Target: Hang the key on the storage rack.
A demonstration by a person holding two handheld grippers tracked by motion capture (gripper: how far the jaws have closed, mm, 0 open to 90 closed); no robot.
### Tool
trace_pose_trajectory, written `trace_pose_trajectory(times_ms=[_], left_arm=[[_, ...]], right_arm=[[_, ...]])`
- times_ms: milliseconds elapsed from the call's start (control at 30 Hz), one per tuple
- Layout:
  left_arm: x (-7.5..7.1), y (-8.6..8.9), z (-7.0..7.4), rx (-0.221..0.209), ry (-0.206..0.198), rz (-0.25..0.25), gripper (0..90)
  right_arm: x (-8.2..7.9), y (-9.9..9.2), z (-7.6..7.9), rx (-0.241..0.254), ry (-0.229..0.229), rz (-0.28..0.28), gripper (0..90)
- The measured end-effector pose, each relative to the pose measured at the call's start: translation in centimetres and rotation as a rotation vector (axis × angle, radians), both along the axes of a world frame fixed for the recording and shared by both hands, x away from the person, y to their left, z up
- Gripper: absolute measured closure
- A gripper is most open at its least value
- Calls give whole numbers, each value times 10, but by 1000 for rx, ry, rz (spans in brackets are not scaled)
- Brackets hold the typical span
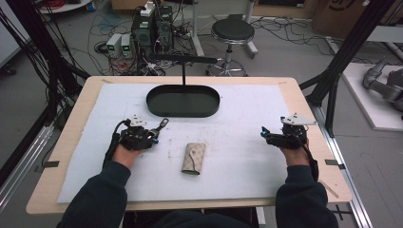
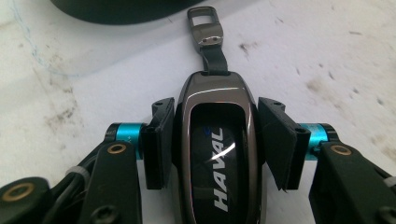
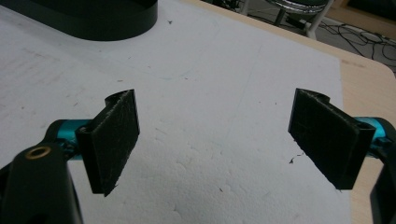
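A white foam mat (image 1: pixel 247 142) covers a wooden table in a cable-strewn workshop. The left gripper (image 2: pixel 215 140) has its jaws clamped on a dark car key fob (image 2: pixel 217 154) marked HAVAL, near a black oval tray (image 1: pixel 183 100). The right gripper (image 3: pixel 229 140) rests with jaws wide apart, holding nothing. A beige pouch (image 1: pixel 193 158) lies between the grippers.

one key fob (image 2: pixel 217 154), one pouch (image 1: pixel 193 158), one tray (image 1: pixel 183 100)

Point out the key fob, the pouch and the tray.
key fob (image 2: pixel 217 154): left gripper view, its glossy face.
pouch (image 1: pixel 192 158): high view, its middle.
tray (image 1: pixel 183 112): high view, its near wall.
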State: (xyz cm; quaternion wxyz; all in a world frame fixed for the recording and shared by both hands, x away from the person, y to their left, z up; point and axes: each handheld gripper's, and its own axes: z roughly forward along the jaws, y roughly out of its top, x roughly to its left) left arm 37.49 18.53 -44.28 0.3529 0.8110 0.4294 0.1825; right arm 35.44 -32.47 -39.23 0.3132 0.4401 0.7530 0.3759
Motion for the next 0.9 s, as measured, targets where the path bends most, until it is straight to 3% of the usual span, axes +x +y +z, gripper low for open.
trace_pose_trajectory(times_ms=[67, 167, 233, 267, 300, 467, 533, 600, 633, 667, 700, 867, 900], left_arm=[[0, -2, -1, -7, -3, 19, 475], [5, -4, -5, -4, -18, 60, 322], [6, -3, -5, -16, -19, 60, 365], [6, -3, -4, -13, -18, 58, 457], [5, -3, -3, -8, -23, 52, 486], [5, -2, -1, -8, -14, 62, 489], [4, 3, 6, -44, -36, 78, 489], [2, 11, 23, -117, -96, 93, 489], [2, 11, 23, -117, -96, 93, 489], [4, 13, 36, -131, -126, 83, 489], [4, 13, 36, -131, -126, 83, 489], [15, 14, 72, -185, -191, 64, 489], [21, 13, 86, -188, -208, 57, 489]], right_arm=[[0, -2, -1, 1, 2, -4, 166], [1, -1, -1, -9, 6, 1, 167], [0, 0, -1, -7, 4, 3, 167], [0, 0, -1, -9, 3, 1, 167], [0, 0, -1, -8, 3, 2, 167], [-1, -1, 0, -5, 1, 0, 167], [-1, -2, 0, -5, 0, -1, 167], [-1, -2, 0, -2, 0, -7, 167], [-1, -2, 0, -1, 0, -5, 167], [-1, -1, 0, -2, 3, -5, 167], [0, -1, 0, 1, 2, -5, 167], [1, 2, 0, -3, -1, 4, 168], [2, 2, 0, -4, -1, 6, 168]])
